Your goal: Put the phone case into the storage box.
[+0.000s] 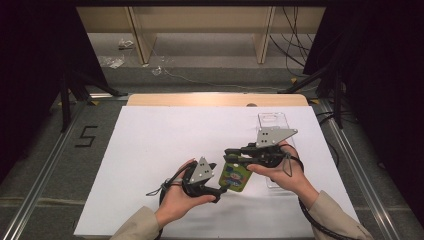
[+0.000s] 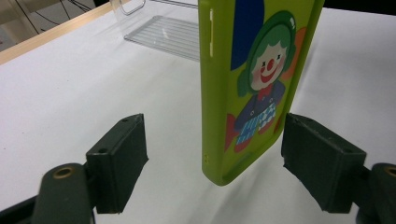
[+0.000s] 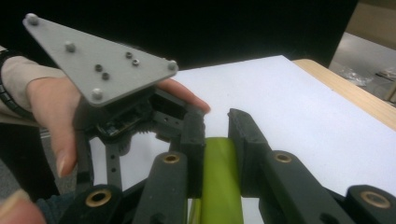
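Observation:
A lime-green phone case [image 1: 236, 176] with a cartoon clown on it hangs above the white table sheet [image 1: 160, 140]. My right gripper [image 1: 234, 156] is shut on the case's upper end; in the right gripper view its pads [image 3: 245, 135] clamp the green edge [image 3: 219, 177]. My left gripper [image 1: 220, 191] stands open around the lower end. In the left gripper view the case [image 2: 252, 93] hangs upright between the two pads [image 2: 119, 158]: a wide gap on the left, the right pad close beside it.
A clear plastic tray [image 1: 274, 122] lies flat on the sheet at the back right, behind my right hand, and shows as a ribbed sheet [image 2: 163, 32] in the left gripper view. A wooden table edge [image 1: 215, 99] runs along the back.

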Motion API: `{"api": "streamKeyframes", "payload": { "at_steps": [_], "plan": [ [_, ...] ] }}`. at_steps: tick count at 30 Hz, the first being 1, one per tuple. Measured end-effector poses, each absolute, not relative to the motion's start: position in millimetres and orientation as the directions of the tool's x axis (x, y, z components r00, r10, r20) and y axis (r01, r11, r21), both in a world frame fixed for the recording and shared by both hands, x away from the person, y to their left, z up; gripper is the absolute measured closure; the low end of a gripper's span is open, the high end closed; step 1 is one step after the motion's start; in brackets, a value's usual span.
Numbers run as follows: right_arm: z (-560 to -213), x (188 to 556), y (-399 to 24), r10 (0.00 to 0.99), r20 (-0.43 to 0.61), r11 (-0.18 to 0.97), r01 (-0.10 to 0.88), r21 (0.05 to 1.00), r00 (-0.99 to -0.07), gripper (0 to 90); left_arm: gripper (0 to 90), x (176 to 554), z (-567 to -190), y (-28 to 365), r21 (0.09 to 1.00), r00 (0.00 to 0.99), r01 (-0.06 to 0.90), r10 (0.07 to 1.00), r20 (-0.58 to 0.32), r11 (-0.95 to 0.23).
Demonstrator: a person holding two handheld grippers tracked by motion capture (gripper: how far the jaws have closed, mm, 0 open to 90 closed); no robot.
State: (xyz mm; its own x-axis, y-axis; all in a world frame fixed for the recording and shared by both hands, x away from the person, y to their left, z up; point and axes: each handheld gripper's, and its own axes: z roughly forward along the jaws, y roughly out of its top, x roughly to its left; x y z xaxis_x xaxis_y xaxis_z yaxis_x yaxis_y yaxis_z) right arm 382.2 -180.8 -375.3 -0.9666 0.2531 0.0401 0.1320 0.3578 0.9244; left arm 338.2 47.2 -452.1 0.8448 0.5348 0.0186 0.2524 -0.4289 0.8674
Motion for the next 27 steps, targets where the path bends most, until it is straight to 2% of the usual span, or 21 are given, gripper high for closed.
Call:
{"api": "streamKeyframes", "payload": {
  "at_steps": [9, 17, 27],
  "plan": [
    [-376.7, 380.4, -177.2, 0.200, 0.032, 0.375, 0.107, 0.921, -0.979, 77.5, 24.2, 338.0, -453.9, 45.7, 0.867, 0.860, 0.246, 0.509, 0.010, -0.433],
    [-377.6, 380.2, -176.1, 0.192, 0.047, 0.370, 0.117, 0.922, -0.980, 77.5, 30.7, 339.9, -457.7, 45.0, 0.865, 0.877, 0.254, 0.481, -0.017, -0.434],
    [-377.4, 378.9, -174.5, 0.169, 0.071, 0.354, 0.128, 0.927, -0.983, 77.5, 48.0, 340.2, -459.8, 43.8, 0.856, 0.907, 0.262, 0.418, -0.060, -0.445]
  ]
}}
